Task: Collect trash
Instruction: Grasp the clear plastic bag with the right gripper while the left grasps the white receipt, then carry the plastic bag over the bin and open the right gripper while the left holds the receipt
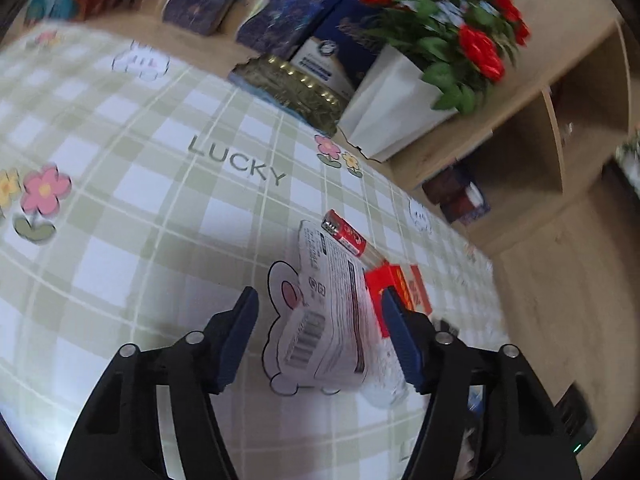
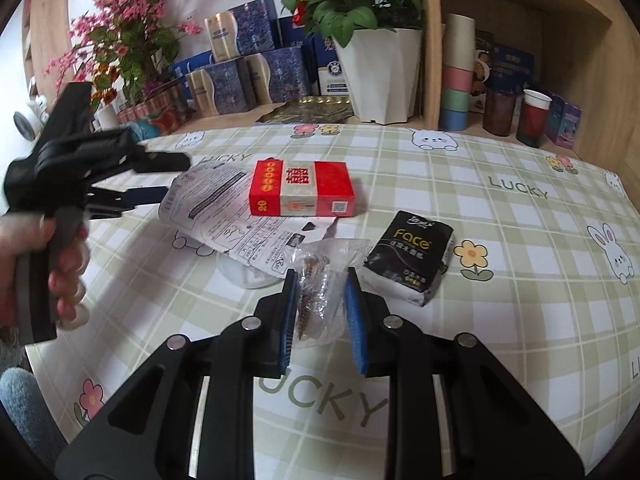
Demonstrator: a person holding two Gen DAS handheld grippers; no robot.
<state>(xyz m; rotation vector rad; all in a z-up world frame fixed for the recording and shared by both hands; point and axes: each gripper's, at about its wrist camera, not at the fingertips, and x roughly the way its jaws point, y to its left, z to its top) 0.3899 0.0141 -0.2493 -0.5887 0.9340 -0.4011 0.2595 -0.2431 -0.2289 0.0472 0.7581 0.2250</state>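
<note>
A flat white blister pack [image 1: 324, 320] with a barcode lies on the checked tablecloth, a red battery [image 1: 346, 234] at its far end. My left gripper [image 1: 319, 294] is open and straddles the pack; the left pad stands clear of it, while the right pad is at its edge. A red cigarette box [image 1: 404, 284] sits just behind the right finger. In the right wrist view my right gripper [image 2: 322, 300] is shut on a small clear bag of screws [image 2: 316, 276], lifted slightly off the cloth. The left gripper [image 2: 168, 178], held by a hand, reaches the pack [image 2: 212, 200] from the left.
A black tissue packet [image 2: 412, 264] lies right of the bag, and the red box [image 2: 302, 194] is behind it. A white flowerpot with roses [image 2: 378, 76], blue boxes [image 2: 240, 84] and stacked cups [image 2: 456, 80] on a wooden shelf line the far edge.
</note>
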